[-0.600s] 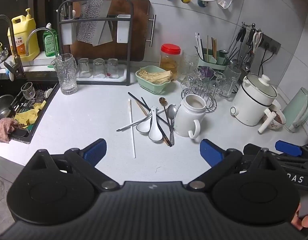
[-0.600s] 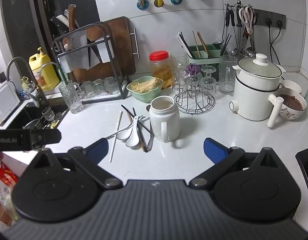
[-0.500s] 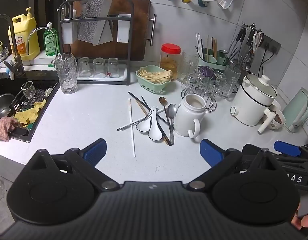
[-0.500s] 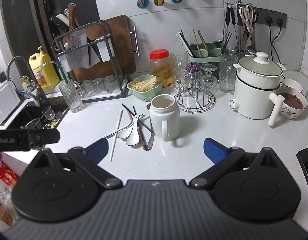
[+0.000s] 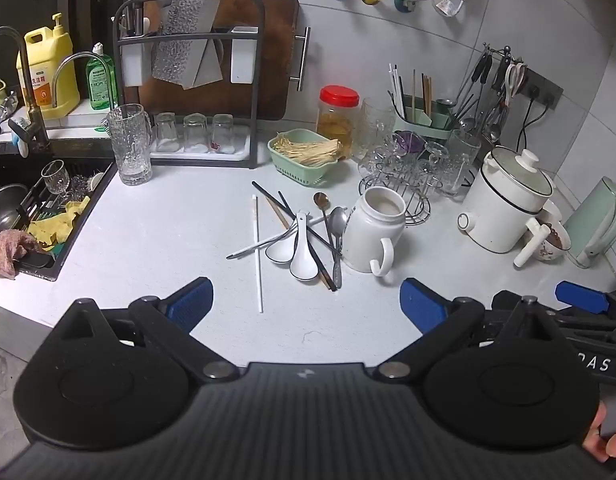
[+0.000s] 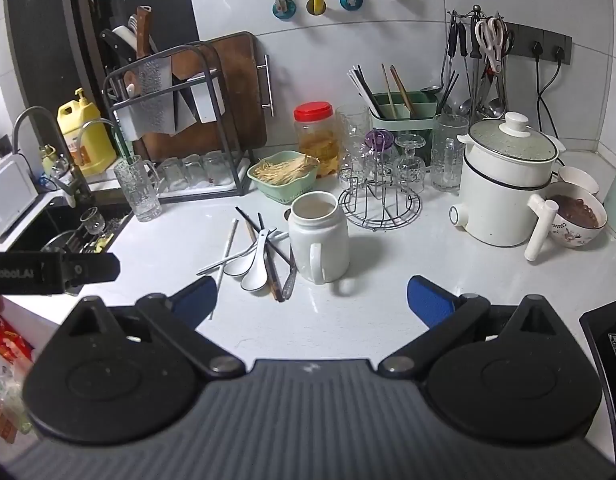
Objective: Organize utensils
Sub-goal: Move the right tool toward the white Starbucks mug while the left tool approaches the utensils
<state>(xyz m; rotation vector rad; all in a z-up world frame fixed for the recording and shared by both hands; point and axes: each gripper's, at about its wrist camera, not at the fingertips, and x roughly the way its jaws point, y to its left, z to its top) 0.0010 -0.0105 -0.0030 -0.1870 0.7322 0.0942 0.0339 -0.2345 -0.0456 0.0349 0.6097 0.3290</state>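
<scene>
I have both tongs spread wide with nothing between the blue pads: the left tongs (image 5: 306,300) hang over the near edge of the white table (image 5: 148,240), and the right tongs (image 6: 311,296) sit beside them, aimed down at the same spot. The utensils lie in a loose crossed pile (image 5: 296,236) in the middle of the table, touching the left side of the white ceramic jug (image 5: 373,232), which stands upright and looks empty. In that pile I can pick out two white ceramic spoons (image 5: 302,254) with bowls side by side, a pair of metal spoons (image 5: 335,224) lying against the jug, dark chopsticks (image 5: 292,216) running diagonally under the rest, and one white chopstick (image 5: 258,252) lying apart on the left, pointing toward me. I judge the white chopstick the easiest first pick: light, stiff, clear of its neighbours, but thin and flat on the table, so the pads would need to close across its middle and low down or it will roll away. The ceramic spoons look smooth and breakable; I would take one by the handle, not the bowl. The metal spoons are likely slippery and overlap the chopsticks, so lifting one could drag others. The jug seems the natural place to stand them, though the green holder (image 6: 403,112) at the back wall already keeps chopsticks upright.
</scene>
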